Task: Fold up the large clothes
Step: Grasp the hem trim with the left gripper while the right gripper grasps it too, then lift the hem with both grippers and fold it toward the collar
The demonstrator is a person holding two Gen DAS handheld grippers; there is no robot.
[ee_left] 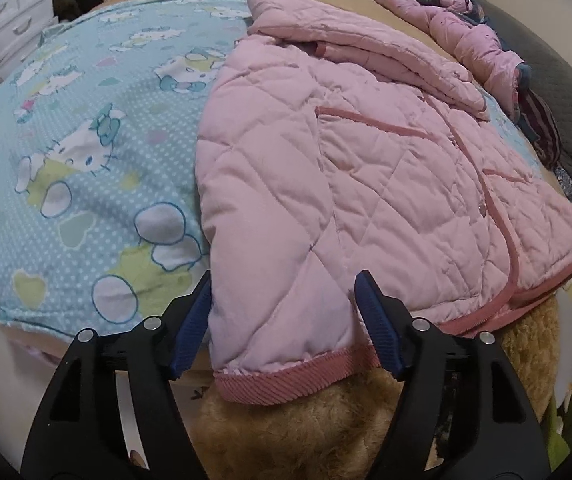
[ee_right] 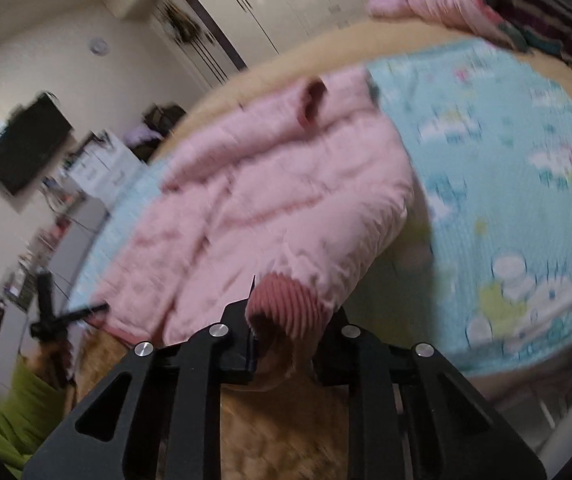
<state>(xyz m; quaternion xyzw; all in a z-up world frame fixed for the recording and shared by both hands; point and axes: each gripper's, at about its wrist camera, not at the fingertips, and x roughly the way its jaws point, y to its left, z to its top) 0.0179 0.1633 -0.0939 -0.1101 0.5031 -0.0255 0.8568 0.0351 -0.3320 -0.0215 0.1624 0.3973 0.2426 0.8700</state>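
Note:
A pink quilted jacket (ee_left: 346, 152) lies spread on a blue cartoon-print blanket (ee_left: 86, 140) on the bed. One sleeve with a ribbed dark-pink cuff (ee_left: 286, 376) lies toward me. My left gripper (ee_left: 282, 316) is open, its blue fingers on either side of that sleeve, not closed on it. In the right wrist view the jacket (ee_right: 266, 200) is blurred. My right gripper (ee_right: 290, 320) is shut on the other ribbed cuff (ee_right: 286, 308) and holds it slightly raised.
A second pink puffy garment (ee_left: 466, 28) and striped clothes lie at the bed's far right. A tan fuzzy blanket (ee_left: 306, 432) covers the near edge. White drawers (ee_left: 10, 12) stand at the left. The right wrist view shows wardrobes (ee_right: 286, 0) and a wall TV (ee_right: 26, 144).

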